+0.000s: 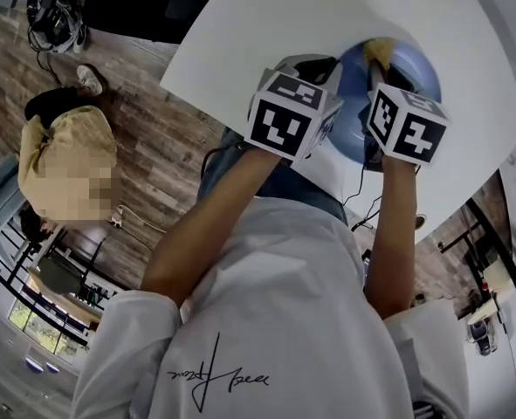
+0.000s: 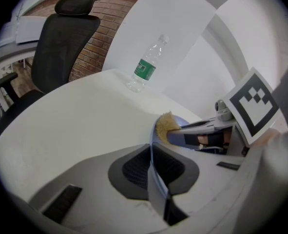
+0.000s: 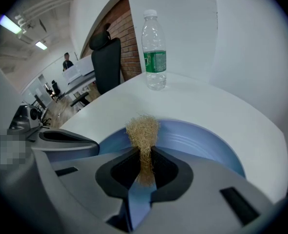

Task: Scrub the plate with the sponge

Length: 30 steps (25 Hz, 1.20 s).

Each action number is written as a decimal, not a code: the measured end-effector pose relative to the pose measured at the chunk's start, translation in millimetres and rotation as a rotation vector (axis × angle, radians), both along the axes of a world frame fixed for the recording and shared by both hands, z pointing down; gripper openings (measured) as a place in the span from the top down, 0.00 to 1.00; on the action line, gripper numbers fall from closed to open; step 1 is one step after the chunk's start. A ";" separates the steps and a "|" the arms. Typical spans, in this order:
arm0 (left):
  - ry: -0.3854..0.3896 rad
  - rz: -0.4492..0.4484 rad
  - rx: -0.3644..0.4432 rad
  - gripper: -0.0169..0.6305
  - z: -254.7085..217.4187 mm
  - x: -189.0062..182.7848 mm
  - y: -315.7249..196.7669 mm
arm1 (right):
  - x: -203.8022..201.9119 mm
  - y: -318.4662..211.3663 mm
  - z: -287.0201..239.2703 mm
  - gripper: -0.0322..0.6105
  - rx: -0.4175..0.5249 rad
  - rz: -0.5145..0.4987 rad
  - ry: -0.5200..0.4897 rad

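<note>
1. The right gripper has its jaws almost together, pinched on the stem of the tan, fibrous sponge. The sponge's tuft rests on the blue plate at the lower centre of the right gripper view.
2. The left gripper has its jaws narrowly parted, clamped on the plate's thin rim at the lower centre of the left gripper view. The plate lies on the white table.
3. At the bottom of the head view, the person's white shirt carries a dark cursive script that is too loose to read.
4. Each marker cube shows black-and-white squares and no words.
5. Farther back, a clear bottle stands on the table. Its green label has print too small to read.
</note>
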<state>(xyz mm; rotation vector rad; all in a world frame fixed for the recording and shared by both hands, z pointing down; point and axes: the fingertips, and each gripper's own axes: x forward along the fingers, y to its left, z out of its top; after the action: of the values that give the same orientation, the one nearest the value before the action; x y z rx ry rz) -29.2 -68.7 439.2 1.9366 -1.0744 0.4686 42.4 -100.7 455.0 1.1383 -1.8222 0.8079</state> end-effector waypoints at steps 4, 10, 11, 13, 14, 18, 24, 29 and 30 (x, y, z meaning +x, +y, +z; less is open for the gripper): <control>-0.007 -0.005 -0.002 0.95 2.8 -0.9 -0.7 | -8.2 5.3 3.3 0.88 -0.015 -0.037 -0.033; -0.001 -0.012 0.000 0.95 2.2 -3.5 -1.1 | -22.2 14.9 2.4 0.88 -0.023 -0.126 -0.058; -0.002 -0.011 0.000 0.95 2.3 -3.5 -1.1 | -24.2 17.4 2.8 0.88 -0.031 -0.138 -0.066; 0.001 -0.011 -0.001 0.95 1.6 -0.8 -1.9 | -25.7 23.1 2.1 0.88 -0.049 -0.164 -0.080; 0.004 -0.012 0.000 0.95 0.9 0.6 -2.5 | -26.7 26.8 1.5 0.88 -0.058 -0.177 -0.089; 0.009 -0.020 0.004 0.95 3.0 -2.4 -1.7 | -33.7 43.6 2.8 0.88 -0.077 -0.198 -0.129; 0.000 -0.024 0.005 0.95 3.8 -3.5 -0.3 | -33.2 59.8 4.5 0.88 -0.126 -0.186 -0.191; -0.003 -0.029 0.002 0.95 4.7 -5.3 -2.3 | -34.4 73.6 6.4 0.88 -0.161 -0.207 -0.202; -0.003 -0.028 0.002 0.95 5.0 -5.6 -3.0 | -34.7 74.6 6.9 0.88 -0.165 -0.208 -0.205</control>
<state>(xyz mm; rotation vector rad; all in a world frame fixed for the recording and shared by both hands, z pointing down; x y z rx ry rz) -34.8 -71.7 444.1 1.9208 -1.1031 0.4552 7.7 -26.1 461.9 0.7694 -1.9619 0.9589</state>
